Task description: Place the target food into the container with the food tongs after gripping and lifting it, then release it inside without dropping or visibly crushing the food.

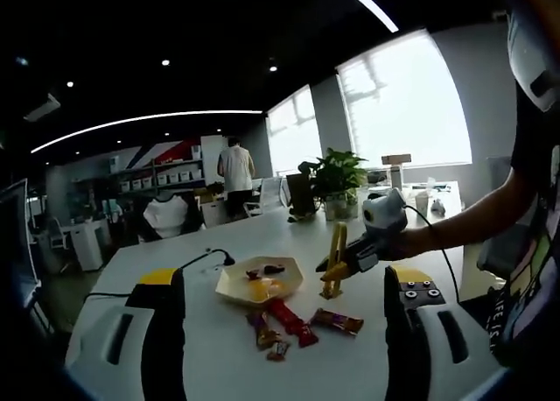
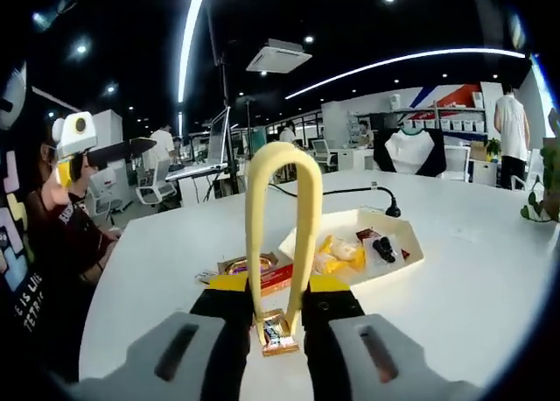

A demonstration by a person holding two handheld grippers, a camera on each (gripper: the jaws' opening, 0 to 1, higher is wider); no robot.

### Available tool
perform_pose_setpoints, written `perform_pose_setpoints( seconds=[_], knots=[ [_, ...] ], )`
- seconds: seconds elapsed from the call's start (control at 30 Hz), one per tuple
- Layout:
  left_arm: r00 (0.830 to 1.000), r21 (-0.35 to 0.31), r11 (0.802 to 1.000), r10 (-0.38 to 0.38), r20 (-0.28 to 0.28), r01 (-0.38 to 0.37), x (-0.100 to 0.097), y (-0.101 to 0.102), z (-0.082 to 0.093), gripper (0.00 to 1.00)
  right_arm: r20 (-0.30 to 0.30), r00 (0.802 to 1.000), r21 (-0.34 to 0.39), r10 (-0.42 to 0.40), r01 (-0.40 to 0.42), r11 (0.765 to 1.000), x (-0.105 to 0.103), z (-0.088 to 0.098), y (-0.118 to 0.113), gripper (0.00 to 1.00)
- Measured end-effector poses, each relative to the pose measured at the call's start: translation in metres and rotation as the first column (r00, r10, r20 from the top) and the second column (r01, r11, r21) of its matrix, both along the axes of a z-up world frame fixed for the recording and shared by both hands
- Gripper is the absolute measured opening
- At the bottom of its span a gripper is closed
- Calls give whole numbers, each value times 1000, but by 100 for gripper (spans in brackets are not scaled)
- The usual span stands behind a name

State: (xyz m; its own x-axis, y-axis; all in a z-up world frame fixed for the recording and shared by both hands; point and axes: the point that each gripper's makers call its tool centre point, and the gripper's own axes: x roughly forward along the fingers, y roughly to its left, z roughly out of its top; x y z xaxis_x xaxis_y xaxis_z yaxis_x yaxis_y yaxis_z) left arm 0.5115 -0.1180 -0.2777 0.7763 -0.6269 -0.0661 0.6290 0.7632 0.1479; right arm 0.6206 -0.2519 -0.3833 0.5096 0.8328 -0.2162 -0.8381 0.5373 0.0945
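My right gripper (image 2: 280, 331) clamps yellow tongs (image 2: 278, 235) whose tips pinch a candy (image 2: 276, 334) near the tray (image 2: 350, 243) at mid-desk (image 2: 472, 270); my left gripper (image 1: 284, 331) stands open.

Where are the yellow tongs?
The right hand-held gripper holds the yellow tongs upright over the white table, beside the tray of snacks.

an open-plan office: white desks (image 2: 490, 243), swivel chairs (image 2: 159, 189), monitors (image 2: 217, 136), shelving (image 1: 162, 175), ceiling strip lights (image 2: 188, 33)
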Motion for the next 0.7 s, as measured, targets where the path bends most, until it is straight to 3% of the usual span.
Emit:
perform_pose_setpoints(
  seconds=[0.1,0.2,0.5,0.6,0.7],
  knots=[
    [1000,4,1000,-2,-3,2,-1,0,-2,100,25,1000,6,-16,15,1000,8,11,-1,17],
    [1000,6,1000,-1,-8,1,-1,1,-3,99,28,999,58,-32,30,998,16,25,0,17],
    [1000,-7,1000,28,-1,-28,3,9,3,99,48,998,53,-35,32,998,33,34,8,17],
    [1000,55,998,8,22,-9,-2,6,1,99,62,998,39,-35,32,999,39,37,10,17],
    [1000,70,998,4,20,-5,-5,5,-3,99,60,997,49,-39,36,998,46,41,11,17]
  ],
)
